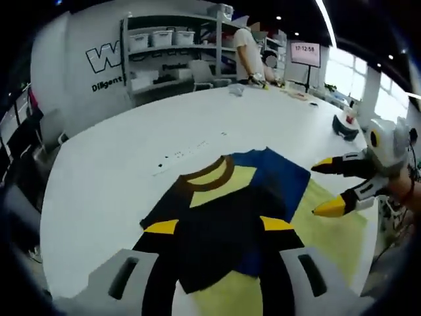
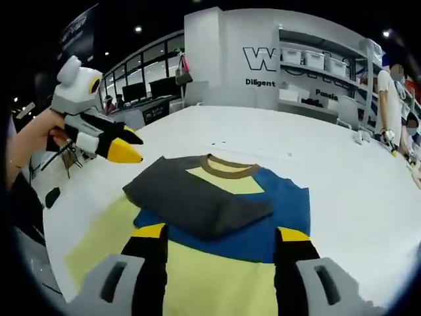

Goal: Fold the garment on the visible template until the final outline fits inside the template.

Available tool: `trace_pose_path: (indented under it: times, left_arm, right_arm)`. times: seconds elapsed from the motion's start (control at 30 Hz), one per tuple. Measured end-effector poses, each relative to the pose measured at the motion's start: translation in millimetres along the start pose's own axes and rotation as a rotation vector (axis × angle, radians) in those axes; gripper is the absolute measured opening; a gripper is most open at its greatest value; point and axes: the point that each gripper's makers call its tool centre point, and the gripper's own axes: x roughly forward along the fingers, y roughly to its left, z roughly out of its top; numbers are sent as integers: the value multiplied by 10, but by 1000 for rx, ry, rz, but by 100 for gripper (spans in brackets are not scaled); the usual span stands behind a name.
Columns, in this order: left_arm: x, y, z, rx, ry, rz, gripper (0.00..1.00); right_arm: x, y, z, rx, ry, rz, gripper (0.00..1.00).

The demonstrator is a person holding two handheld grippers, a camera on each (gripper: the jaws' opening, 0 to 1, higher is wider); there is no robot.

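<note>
Here the yellow, blue and dark grey shirt with a brown collar (image 2: pixel 220 210) lies flat on the broad white desk (image 2: pixel 342 191), directly ahead of the right gripper (image 2: pixel 222 232), whose yellow-tipped black jaws stand wide apart with nothing between them. One dark grey side of the garment is folded across the chest, so it covers the middle and leaves the blue part showing to one side and the yellow lower part running down between the jaws. A pale yellow-green flat template sheet (image 2: pixel 99 237) shows from under the shirt beyond the left-hand jaw in this view.

In the left gripper view the same shirt (image 1: pixel 223 217) sits just ahead of the left gripper (image 1: pixel 219 225), its dark fold reaching down between the widely spread, empty jaws. The template sheet (image 1: pixel 335 230) spreads out past the right-hand jaw and under the shirt's lower edge.

The right gripper (image 1: pixel 327 187) also enters the left gripper view from the right, held above the template's edge by a hand (image 1: pixel 401 191), jaws parted. The left gripper (image 2: pixel 125 146) appears in the right gripper view, raised beside the shirt's folded side in a hand (image 2: pixel 36 141); how far its jaws are parted cannot be told there.

Grey shelves with white bins (image 2: pixel 322 72) stand beyond the desk.
</note>
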Motion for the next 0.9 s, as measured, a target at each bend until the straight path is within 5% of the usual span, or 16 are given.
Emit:
trace_pose_path:
  times: [0.33, 0.73, 0.9]
  left_arm:
    - [-121, 155, -525, -42, 11, 71, 47]
    - [67, 473, -1017, -210, 36, 145, 14]
    - [123, 457, -1105, -252, 36, 119, 9]
  right_arm:
    - [406, -93, 3, -10, 39, -49, 40]
    - [795, -182, -70, -2, 72, -106, 22]
    - [849, -209, -153, -1, 98, -128, 17]
